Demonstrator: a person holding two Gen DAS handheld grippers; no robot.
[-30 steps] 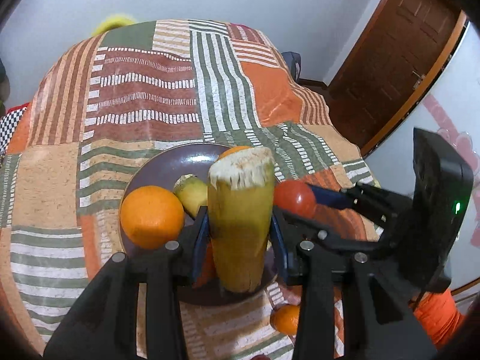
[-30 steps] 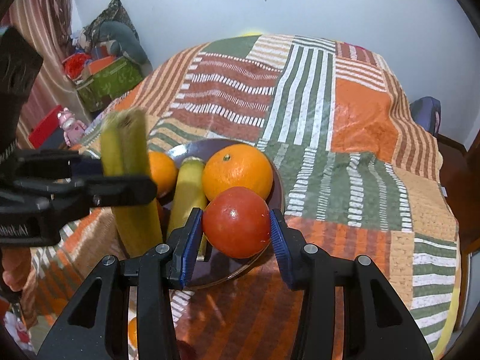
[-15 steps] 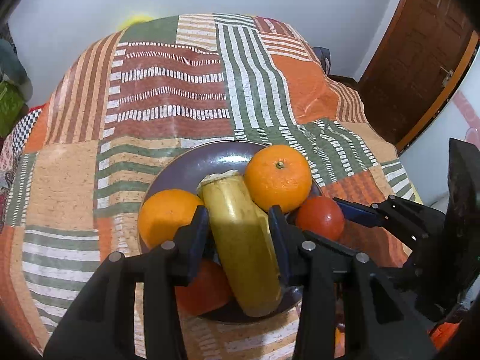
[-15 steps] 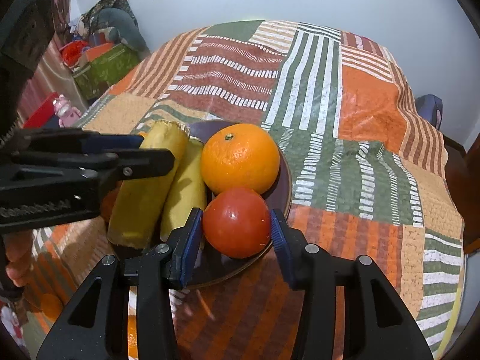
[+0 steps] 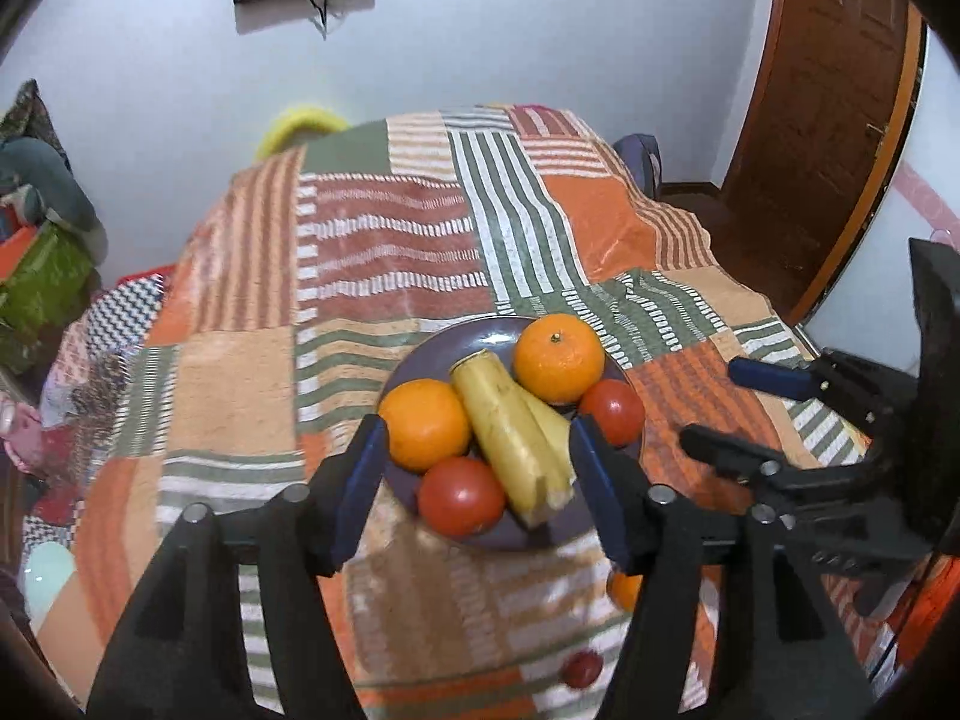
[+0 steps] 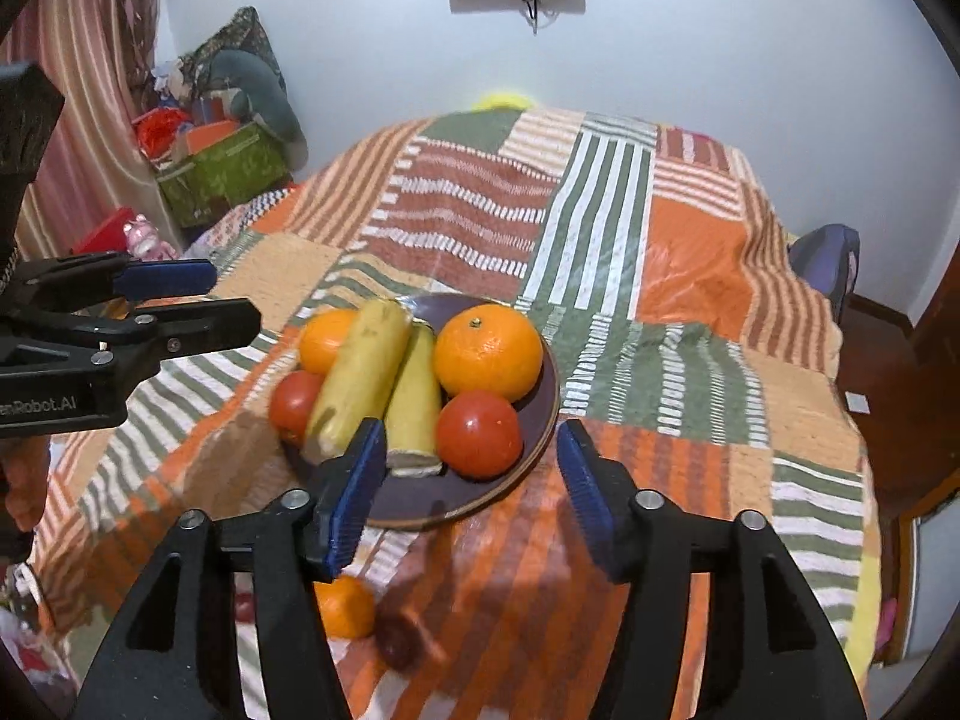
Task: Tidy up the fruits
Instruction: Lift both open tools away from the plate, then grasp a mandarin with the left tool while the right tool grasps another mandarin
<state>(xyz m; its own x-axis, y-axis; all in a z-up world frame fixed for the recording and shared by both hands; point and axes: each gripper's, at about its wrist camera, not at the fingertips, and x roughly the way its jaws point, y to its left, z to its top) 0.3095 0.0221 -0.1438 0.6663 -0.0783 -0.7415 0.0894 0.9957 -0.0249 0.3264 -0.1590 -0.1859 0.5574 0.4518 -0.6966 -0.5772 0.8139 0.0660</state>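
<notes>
hovering: my left tool (image 5: 477, 492) and my right tool (image 6: 468, 486) both hang just above the near side of the plate (image 6: 528, 456), each with jaws spread and nothing between them
plate: dark purple, resting on the patchwork-covered surface (image 6: 690, 252)
on the plate: two yellow bananas (image 6: 384, 378) lie side by side in the middle, an orange (image 6: 487, 351) at the far right, another orange (image 5: 425, 423) on the left, one tomato (image 6: 478, 433) at the near right, one tomato (image 5: 461, 495) at the near left
off the plate: a small orange (image 6: 343, 606) and a dark red fruit (image 6: 396, 639) sit on the cloth, near its front edge
background: a wooden door (image 5: 828, 96) to the right
</notes>
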